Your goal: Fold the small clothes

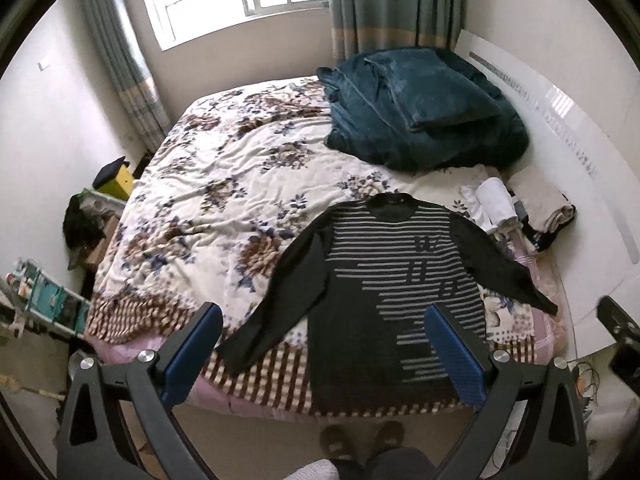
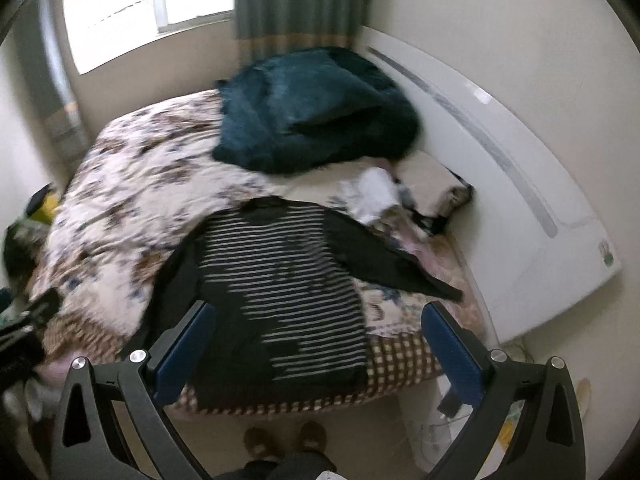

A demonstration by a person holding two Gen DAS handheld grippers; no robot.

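Your left gripper (image 1: 324, 344) and right gripper (image 2: 316, 344) both hang above the near edge of the bed (image 1: 224, 184), jaws wide apart and holding nothing; the striped sweater (image 1: 384, 280) lies flat, face up, just beyond and between each pair of jaws, sleeves spread. It looks like a soft, light knit that will sag and stretch if lifted by one point. Take the left sleeve (image 1: 280, 304) at its cuff, or pinch a shoulder seam, not the loose middle.
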